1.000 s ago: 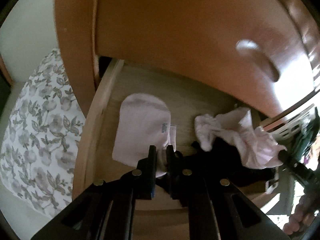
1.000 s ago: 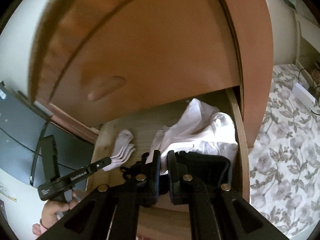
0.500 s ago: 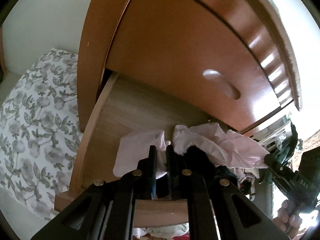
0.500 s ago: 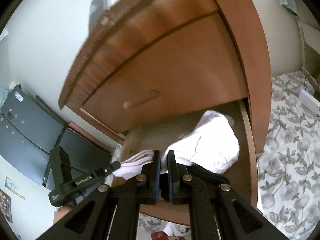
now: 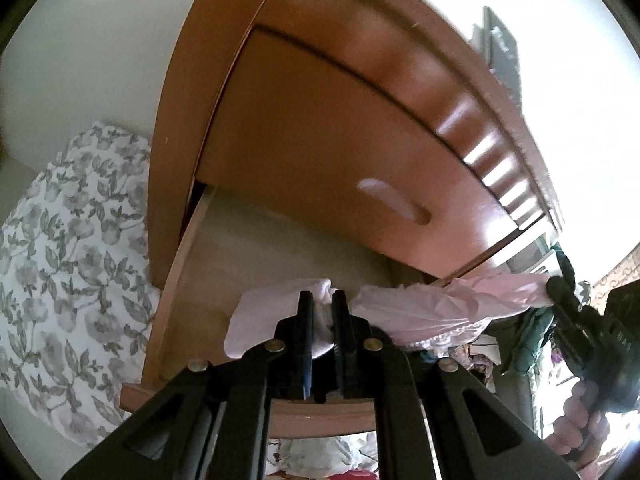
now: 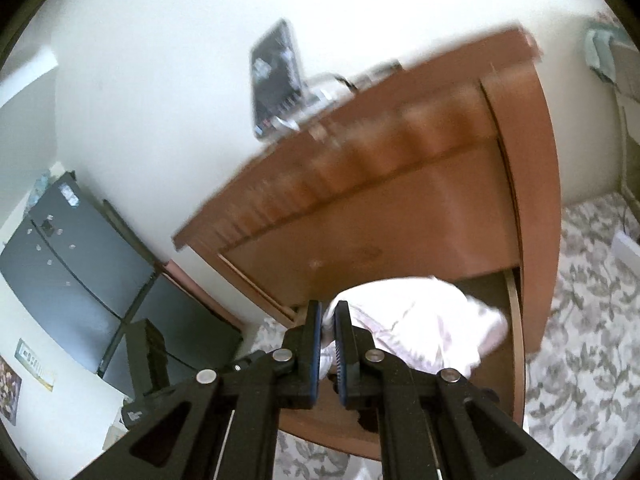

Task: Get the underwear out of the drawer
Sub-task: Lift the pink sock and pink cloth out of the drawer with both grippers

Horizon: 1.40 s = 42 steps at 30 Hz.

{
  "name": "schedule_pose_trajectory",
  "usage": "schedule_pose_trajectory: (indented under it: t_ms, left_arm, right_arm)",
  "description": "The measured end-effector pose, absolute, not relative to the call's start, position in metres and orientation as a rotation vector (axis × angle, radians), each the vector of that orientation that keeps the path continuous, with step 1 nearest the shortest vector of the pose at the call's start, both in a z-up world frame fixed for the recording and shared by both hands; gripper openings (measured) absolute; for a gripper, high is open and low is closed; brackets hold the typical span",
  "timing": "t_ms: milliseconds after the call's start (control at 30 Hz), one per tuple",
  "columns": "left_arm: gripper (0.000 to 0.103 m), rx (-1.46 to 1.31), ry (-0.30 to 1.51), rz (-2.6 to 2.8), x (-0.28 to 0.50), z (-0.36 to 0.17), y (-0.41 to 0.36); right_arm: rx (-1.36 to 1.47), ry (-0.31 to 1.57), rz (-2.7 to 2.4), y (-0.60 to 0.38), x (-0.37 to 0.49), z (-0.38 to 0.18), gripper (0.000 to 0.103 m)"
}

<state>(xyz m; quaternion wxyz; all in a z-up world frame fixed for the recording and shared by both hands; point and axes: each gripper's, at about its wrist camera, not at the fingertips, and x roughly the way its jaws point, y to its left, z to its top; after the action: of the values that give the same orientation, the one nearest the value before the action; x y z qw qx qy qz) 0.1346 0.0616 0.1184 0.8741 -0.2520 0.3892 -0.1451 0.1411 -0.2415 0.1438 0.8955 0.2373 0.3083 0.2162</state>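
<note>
- The pale pink underwear is stretched between the two grippers above the open drawer. In the left wrist view it runs from just right of centre out toward 3 o'clock. In the right wrist view it shows as a bunched white-pink mass hanging just right of centre, over the drawer.
- Only the left wrist view shows the folded white cloth lying at the drawer's front, at 6 o'clock from the frame's centre, and the pale bare drawer floor behind it.
- Only the right wrist view shows the dresser's top with a dark upright object at 12 o'clock, and grey panels at 9 o'clock.
- The left gripper points down and forward, its jaws nearly together and clamped on pale fabric.
- The right gripper points down at the drawer's edge, its jaws pinched on the underwear's left edge. In the left wrist view it appears at 3 o'clock, with the person's fingers wrapped around its handle lower right.
- The closed drawer front above carries a recessed handle.
- Floral bedding lies at 9 o'clock in the left view and at 4 o'clock in the right.
</note>
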Motion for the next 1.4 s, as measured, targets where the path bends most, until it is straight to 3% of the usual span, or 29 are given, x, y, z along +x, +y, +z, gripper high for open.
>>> schedule_pose_trajectory:
  t_ms: [733, 1167, 1400]
  left_arm:
    - [0.008, -0.511, 0.614, -0.355, 0.081, 0.189, 0.058]
    - [0.008, -0.498, 0.586, -0.389, 0.060, 0.201, 0.054]
    - [0.008, -0.473, 0.625, -0.430, 0.050, 0.191, 0.039]
  right_arm:
    - [0.359, 0.342, 0.540, -0.248, 0.056, 0.243, 0.007]
    - [0.261, 0.297, 0.551, -0.242, 0.010, 0.256, 0.007]
    - [0.237, 0.396, 0.529, -0.241, 0.007, 0.231, 0.007]
